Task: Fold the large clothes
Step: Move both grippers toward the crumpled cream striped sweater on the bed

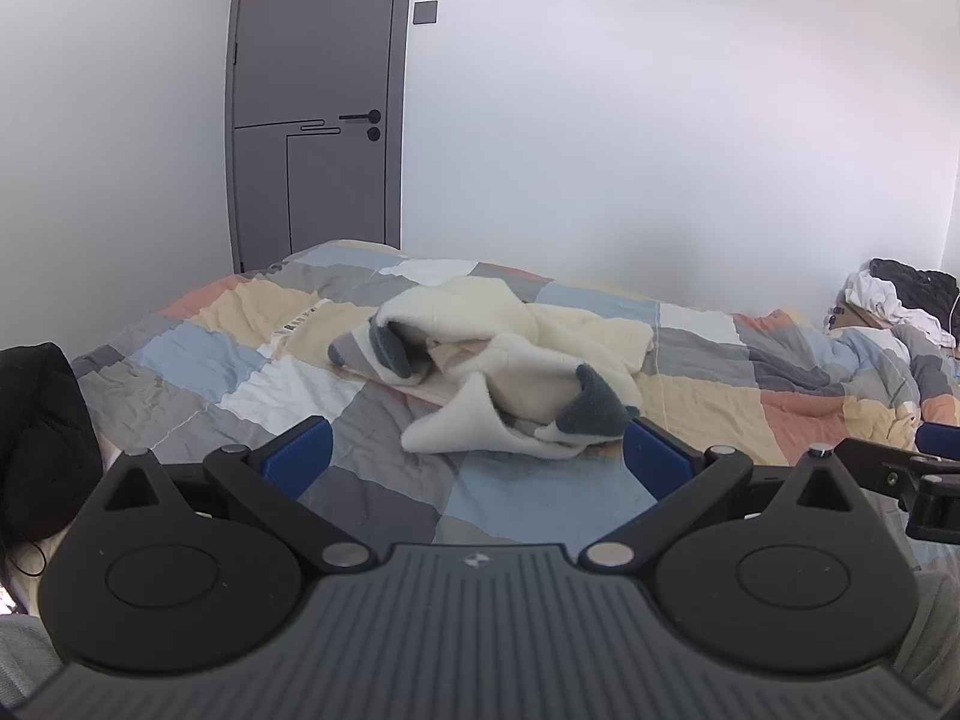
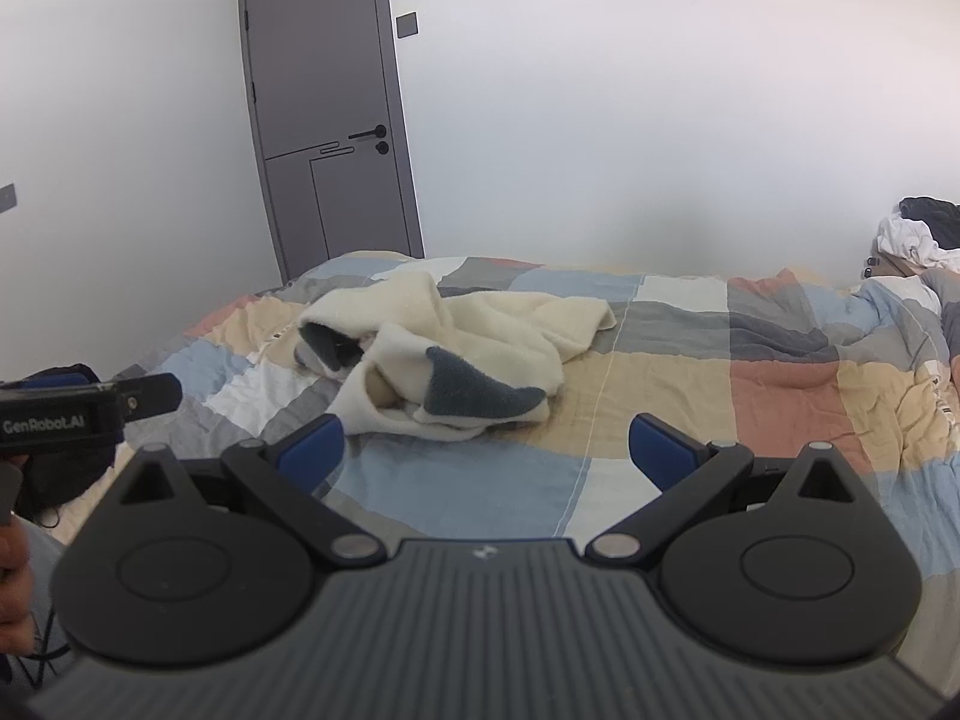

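A cream fleece garment with dark grey cuffs lies crumpled in a heap on the patchwork quilt. It also shows in the right wrist view, on the quilt. My left gripper is open and empty, just short of the garment's near edge. My right gripper is open and empty, a little to the right of and short of the heap. The right gripper's side shows at the right edge of the left wrist view. The left gripper's body shows at the left of the right wrist view.
A grey door stands shut behind the bed's far left corner. A pile of white and dark clothes sits at the far right by the wall. A black bundle lies at the bed's left edge.
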The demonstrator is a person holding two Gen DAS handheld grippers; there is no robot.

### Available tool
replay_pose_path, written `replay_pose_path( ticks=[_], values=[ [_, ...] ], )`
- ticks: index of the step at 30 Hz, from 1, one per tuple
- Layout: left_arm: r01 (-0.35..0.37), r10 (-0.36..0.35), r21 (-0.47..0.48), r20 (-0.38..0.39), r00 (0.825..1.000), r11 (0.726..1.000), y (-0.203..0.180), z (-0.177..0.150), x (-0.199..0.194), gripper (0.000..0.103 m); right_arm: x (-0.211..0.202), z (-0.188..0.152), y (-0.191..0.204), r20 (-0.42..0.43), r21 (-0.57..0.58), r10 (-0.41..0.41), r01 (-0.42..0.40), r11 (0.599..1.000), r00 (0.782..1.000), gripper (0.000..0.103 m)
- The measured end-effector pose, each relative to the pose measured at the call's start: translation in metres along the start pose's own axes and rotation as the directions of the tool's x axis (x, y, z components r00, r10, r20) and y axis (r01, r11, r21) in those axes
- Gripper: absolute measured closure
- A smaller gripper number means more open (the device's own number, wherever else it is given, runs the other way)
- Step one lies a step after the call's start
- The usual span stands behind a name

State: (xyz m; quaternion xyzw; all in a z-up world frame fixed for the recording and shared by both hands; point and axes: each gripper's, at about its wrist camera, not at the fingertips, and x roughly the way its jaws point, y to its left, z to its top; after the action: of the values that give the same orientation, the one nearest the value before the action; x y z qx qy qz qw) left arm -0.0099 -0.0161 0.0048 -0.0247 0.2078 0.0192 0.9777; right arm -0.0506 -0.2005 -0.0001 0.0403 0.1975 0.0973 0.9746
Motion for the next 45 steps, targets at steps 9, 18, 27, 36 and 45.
replay_pose_path(
  ticks=[9,18,27,36,45],
  values=[
    [0.004,-0.004,-0.002,-0.002,1.000,1.000,-0.003,-0.001,-0.003,0.000,-0.003,0.000,-0.003,0.005,0.001,-0.003,0.003,1.000,1.000,0.000],
    [0.016,-0.016,0.004,-0.004,1.000,1.000,-0.005,0.003,0.002,0.000,-0.001,0.000,-0.003,-0.002,0.002,-0.013,0.013,1.000,1.000,0.000],
    [0.035,-0.035,0.013,-0.017,0.999,0.999,-0.006,0.005,0.014,0.000,0.001,0.006,-0.002,0.019,-0.009,-0.023,0.023,1.000,1.000,0.000],
    [0.036,-0.036,0.011,-0.028,0.999,0.999,0.001,-0.003,0.022,0.000,0.008,0.001,0.001,0.002,-0.012,-0.023,0.023,1.000,1.000,0.000],
    [0.039,-0.039,0.015,-0.033,0.999,0.999,0.004,-0.004,0.024,0.000,0.012,0.001,0.000,-0.005,-0.007,-0.021,0.021,1.000,1.000,0.000]
  ],
)
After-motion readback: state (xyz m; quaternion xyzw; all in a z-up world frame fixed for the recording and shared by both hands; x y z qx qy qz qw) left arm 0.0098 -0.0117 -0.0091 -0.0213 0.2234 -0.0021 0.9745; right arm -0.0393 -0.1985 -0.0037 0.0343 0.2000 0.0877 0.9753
